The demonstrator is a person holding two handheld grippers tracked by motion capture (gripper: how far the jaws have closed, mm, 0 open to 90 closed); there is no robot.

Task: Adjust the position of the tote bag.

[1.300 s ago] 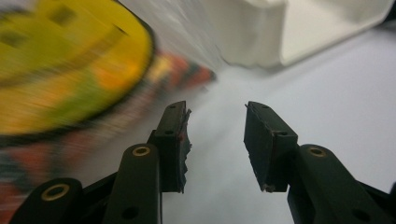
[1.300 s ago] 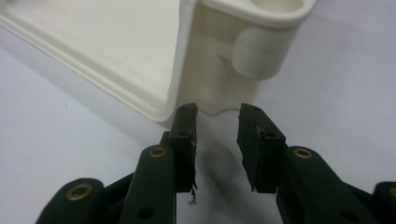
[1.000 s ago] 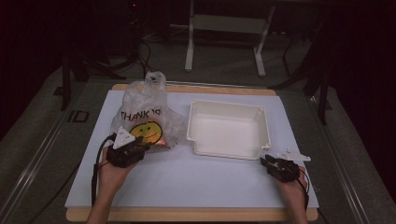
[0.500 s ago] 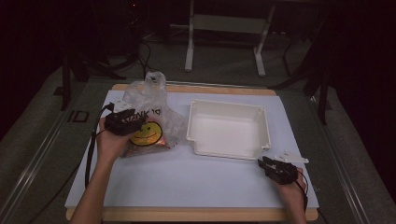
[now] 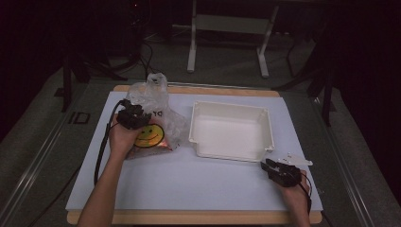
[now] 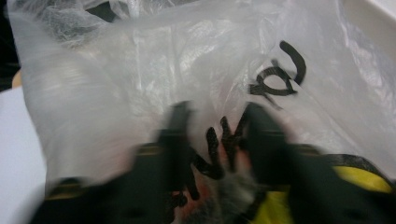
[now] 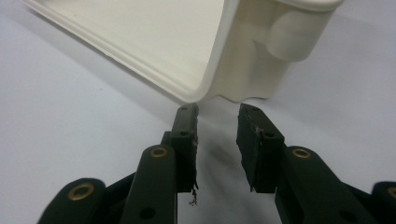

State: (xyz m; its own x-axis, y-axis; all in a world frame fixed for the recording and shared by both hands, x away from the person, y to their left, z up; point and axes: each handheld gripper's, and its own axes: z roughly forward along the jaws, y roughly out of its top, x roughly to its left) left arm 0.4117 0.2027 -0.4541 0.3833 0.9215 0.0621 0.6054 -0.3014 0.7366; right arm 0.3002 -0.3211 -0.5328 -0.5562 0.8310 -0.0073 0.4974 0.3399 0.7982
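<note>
A clear plastic bag [image 5: 156,101] with black "THANK YOU" lettering and a yellow smiley face lies at the table's left; something orange shows inside it. My left gripper [image 5: 136,112] is on top of the bag. In the left gripper view its blurred jaws [image 6: 217,114] have just been closing, with the bag's film [image 6: 187,70] bulging between them and a gap still showing. A white plastic tray [image 5: 229,106] sits at the centre. My right gripper [image 5: 265,164] rests open on the mat just off the tray's near right corner [image 7: 243,70], nothing between its jaws [image 7: 217,114].
A white mat [image 5: 189,184] covers the wooden tabletop, whose edge runs along the front. Metal stand legs [image 5: 191,52] and cables stand on the dark floor behind the table. The left gripper's cable [image 5: 100,151] trails along the forearm.
My left hand has moved away from me, from the bag's near edge up onto its lettered middle. The right gripper has stayed by the tray's corner.
</note>
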